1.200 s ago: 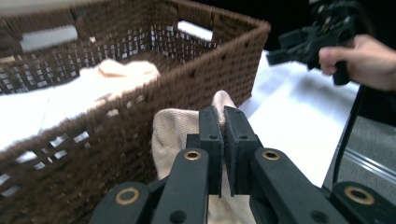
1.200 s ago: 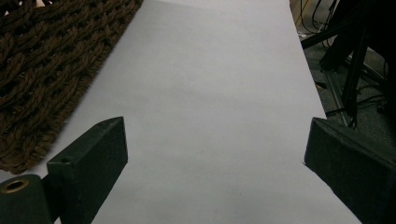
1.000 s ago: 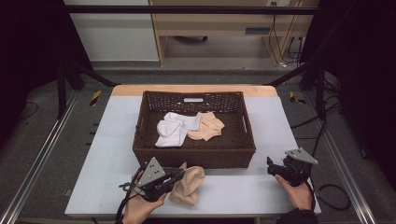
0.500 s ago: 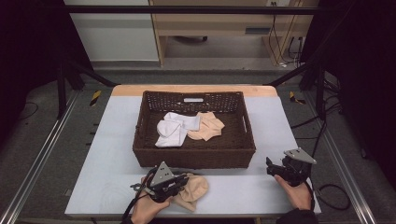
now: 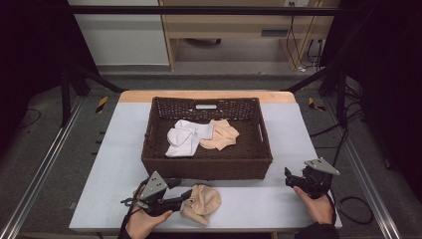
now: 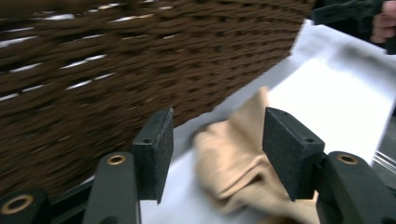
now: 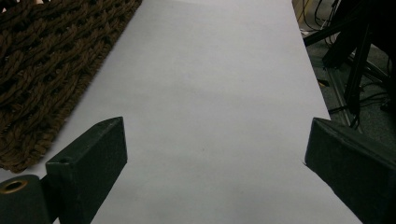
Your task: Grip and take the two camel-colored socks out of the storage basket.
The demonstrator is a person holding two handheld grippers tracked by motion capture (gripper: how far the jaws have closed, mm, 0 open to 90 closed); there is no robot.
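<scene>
The left gripper (image 5: 185,197) lay low on the table (image 5: 109,169) just in front of the wicker basket's (image 5: 206,167) near wall, toward its left half. Its jaws had just been opening and stood well apart, with the beige sock (image 6: 238,158) lying between them on the table; in the left gripper view neither pad pressed on the cloth (a gap showed at each side), so the sock was loose, not gripped. The same sock (image 5: 203,203) sat crumpled just in front of the basket, at the gripper's tips. The right gripper (image 5: 289,178) was held near the basket's front right corner, clear of it. Its jaws were spread wide over bare table with nothing between them, and the basket's weave (image 7: 42,70) showed to one side in the right gripper view. Inside the basket lay a white sock (image 5: 186,138) and another beige sock (image 5: 221,134), touching one another.
</scene>
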